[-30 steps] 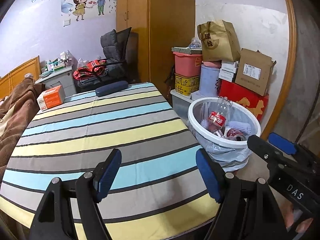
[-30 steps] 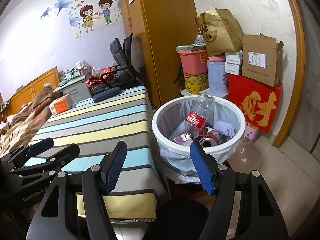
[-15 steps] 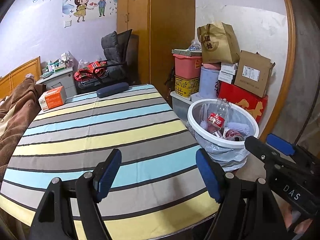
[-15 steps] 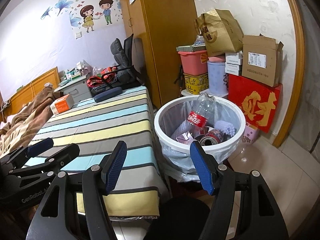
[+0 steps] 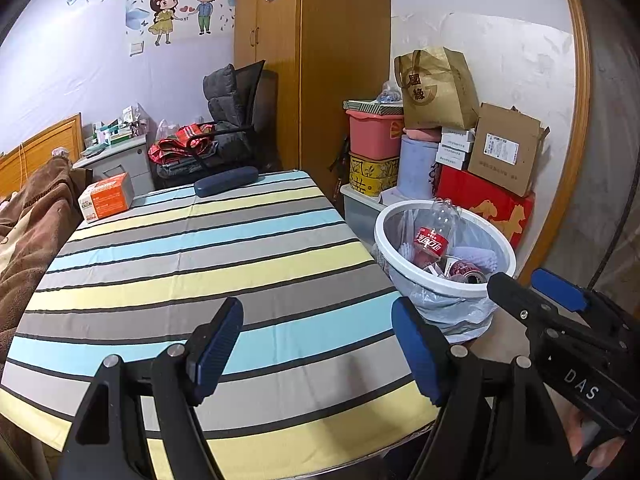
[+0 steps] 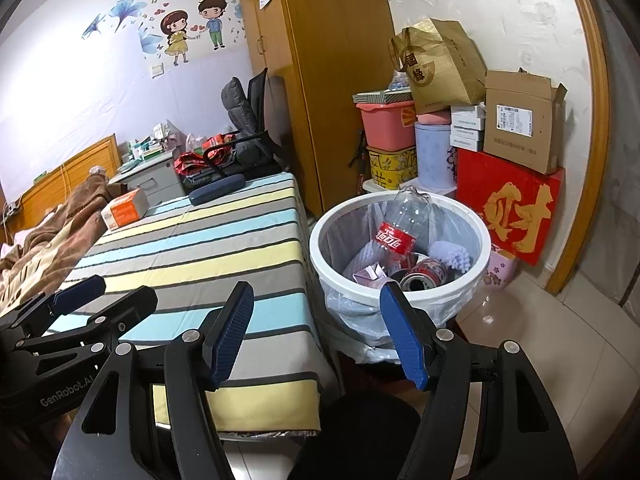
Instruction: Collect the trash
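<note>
both grippers apart over the striped table, trash in the bin

we hold the left gripper (image 5: 316, 346) and right gripper (image 6: 318, 334) with jaws apart, gripping nothing. ahead of the right one sits the white bin (image 6: 400, 294), holding a cola bottle (image 6: 402, 226), a can (image 6: 422, 276) and crumpled paper, partly hidden. far across the striped tablecloth (image 5: 192, 264) lie an orange box (image 5: 106, 202) and a dark case (image 5: 226, 181)

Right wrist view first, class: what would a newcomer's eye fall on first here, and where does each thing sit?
The white trash bin beside the table, lined with a plastic bag, draws the eye: a clear cola bottle stands tilted inside, with a crushed can below it. Left of it spreads the striped tablecloth, bearing an orange box and a dark blue case at its far end. Both grippers, right and left, are open and empty.
</note>
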`<state>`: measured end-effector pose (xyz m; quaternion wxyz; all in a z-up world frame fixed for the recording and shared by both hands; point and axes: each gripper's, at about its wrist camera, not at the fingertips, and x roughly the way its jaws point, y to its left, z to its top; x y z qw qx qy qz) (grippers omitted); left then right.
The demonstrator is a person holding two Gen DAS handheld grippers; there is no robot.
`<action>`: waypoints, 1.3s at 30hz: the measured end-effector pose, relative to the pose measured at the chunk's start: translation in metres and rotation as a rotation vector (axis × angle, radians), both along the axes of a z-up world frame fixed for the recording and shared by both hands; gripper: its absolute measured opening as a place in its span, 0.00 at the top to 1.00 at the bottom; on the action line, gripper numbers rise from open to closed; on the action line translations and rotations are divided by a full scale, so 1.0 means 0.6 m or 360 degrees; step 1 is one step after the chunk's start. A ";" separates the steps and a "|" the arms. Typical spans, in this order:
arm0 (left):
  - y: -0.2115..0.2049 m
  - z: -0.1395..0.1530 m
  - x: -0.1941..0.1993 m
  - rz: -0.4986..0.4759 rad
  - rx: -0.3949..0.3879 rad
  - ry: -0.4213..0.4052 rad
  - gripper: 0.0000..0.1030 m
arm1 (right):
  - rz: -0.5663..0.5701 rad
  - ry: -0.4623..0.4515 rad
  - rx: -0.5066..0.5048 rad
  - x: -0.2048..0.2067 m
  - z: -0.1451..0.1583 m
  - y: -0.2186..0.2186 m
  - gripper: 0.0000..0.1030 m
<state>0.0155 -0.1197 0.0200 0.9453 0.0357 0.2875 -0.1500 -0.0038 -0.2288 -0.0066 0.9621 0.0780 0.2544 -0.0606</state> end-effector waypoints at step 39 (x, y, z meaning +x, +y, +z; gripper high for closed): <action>0.000 0.005 -0.005 0.0003 -0.0002 -0.0013 0.24 | -0.0005 0.0002 0.0001 -0.002 0.002 0.004 0.35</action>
